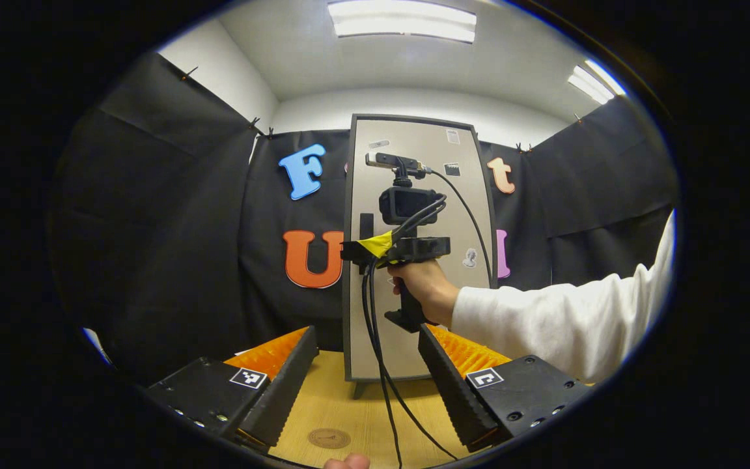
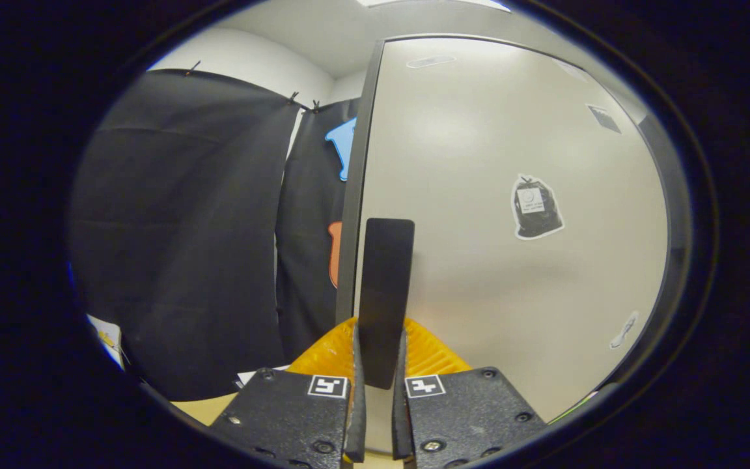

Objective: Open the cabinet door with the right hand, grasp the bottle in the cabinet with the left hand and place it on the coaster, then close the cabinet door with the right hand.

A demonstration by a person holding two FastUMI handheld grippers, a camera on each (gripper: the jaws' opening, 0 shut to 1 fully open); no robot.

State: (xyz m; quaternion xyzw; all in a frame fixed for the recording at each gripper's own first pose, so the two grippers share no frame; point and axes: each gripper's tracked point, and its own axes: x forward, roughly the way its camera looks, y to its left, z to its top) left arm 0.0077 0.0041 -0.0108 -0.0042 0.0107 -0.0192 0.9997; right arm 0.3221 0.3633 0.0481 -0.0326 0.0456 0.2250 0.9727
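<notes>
Right claw (image 2: 378, 384) of mine pinches the dark vertical handle (image 2: 385, 293) near the left edge of the pale cabinet door (image 2: 512, 163), both fingers pressed on it. That door (image 1: 414, 163) looks closed, so the bottle behind it is hidden. My left claw (image 1: 368, 378) waits spread wide, facing the door above the wooden tabletop (image 1: 342, 404). A round coaster (image 1: 329, 438) lies before the cabinet. Pulling crookedly could slip the fingers off the thin handle or tip the cabinet.

Pale grey cabinet door (image 2: 512, 215) with a dark frame and black handle (image 2: 385, 293); light wooden table (image 1: 342, 410); round brown coaster (image 1: 329, 438); white sleeve (image 1: 557, 322); black cables (image 1: 378, 352)
</notes>
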